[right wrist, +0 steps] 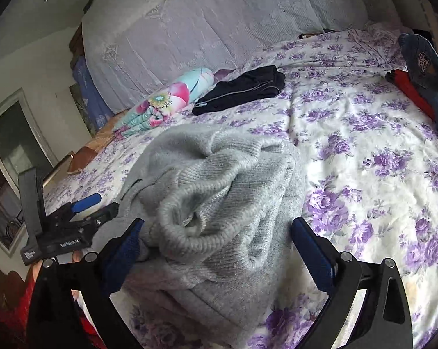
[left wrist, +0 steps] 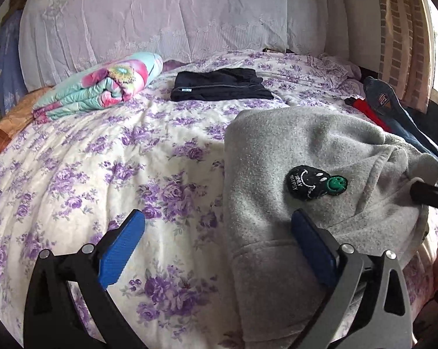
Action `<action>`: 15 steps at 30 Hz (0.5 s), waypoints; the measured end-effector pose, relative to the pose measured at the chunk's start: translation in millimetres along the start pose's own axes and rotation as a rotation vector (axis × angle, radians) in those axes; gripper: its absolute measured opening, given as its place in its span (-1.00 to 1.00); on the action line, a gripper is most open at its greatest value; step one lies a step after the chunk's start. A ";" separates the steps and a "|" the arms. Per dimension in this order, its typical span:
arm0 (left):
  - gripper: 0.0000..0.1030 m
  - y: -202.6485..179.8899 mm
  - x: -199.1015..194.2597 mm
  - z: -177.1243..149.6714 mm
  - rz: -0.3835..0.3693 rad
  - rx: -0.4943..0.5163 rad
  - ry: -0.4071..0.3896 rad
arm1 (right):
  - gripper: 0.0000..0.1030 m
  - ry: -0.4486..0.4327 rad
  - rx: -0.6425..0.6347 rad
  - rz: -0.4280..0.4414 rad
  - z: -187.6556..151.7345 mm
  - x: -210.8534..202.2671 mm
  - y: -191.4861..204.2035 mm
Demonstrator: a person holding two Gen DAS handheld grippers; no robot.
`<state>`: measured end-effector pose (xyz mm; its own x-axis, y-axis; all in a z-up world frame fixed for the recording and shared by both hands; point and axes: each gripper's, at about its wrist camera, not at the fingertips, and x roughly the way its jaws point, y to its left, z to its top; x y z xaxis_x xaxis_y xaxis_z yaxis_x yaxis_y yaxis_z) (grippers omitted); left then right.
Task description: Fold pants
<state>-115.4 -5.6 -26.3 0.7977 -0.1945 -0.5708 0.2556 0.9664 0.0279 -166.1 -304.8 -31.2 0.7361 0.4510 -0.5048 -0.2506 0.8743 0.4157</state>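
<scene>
Grey fleece pants (left wrist: 291,157) with a black smiley patch (left wrist: 316,183) lie folded in a bundle on the floral bed; they also show in the right wrist view (right wrist: 219,180), with the ribbed waistband bunched on top. My left gripper (left wrist: 219,229) is open, its left pad over the sheet and its right pad over the pants' left part. My right gripper (right wrist: 216,232) is open, with the bunched waistband lying between its fingers. The left gripper (right wrist: 86,202) shows in the right wrist view at the pants' left side.
Folded black pants (left wrist: 219,85) lie further back on the bed, next to a rolled floral quilt (left wrist: 102,85). Blue jeans (left wrist: 393,107) and a red garment (left wrist: 367,112) lie at the right edge. A draped white headboard (left wrist: 175,20) stands behind.
</scene>
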 end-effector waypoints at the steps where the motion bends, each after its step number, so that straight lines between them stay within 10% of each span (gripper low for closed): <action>1: 0.91 -4.5 -3.6 -0.2 0.008 0.024 -0.019 | 0.93 -0.011 0.021 0.008 3.4 -3.5 -2.0; 5: 0.91 -19.7 -7.8 -1.6 0.056 0.103 -0.052 | 0.93 -0.128 0.104 0.028 24.5 -22.7 -9.4; 8: 0.92 -16.5 -4.2 -0.2 0.038 0.087 -0.026 | 0.93 -0.017 0.092 -0.121 25.6 5.6 -12.8; 15: 0.92 3.3 8.7 2.1 -0.078 -0.013 0.043 | 0.93 0.038 0.121 -0.069 12.6 24.0 -24.0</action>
<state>-106.5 -4.4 -29.4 0.7515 -0.2621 -0.6054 0.3088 0.9507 -0.0283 -134.5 -317.2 -43.8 0.7241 0.3993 -0.5624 -0.1212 0.8764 0.4661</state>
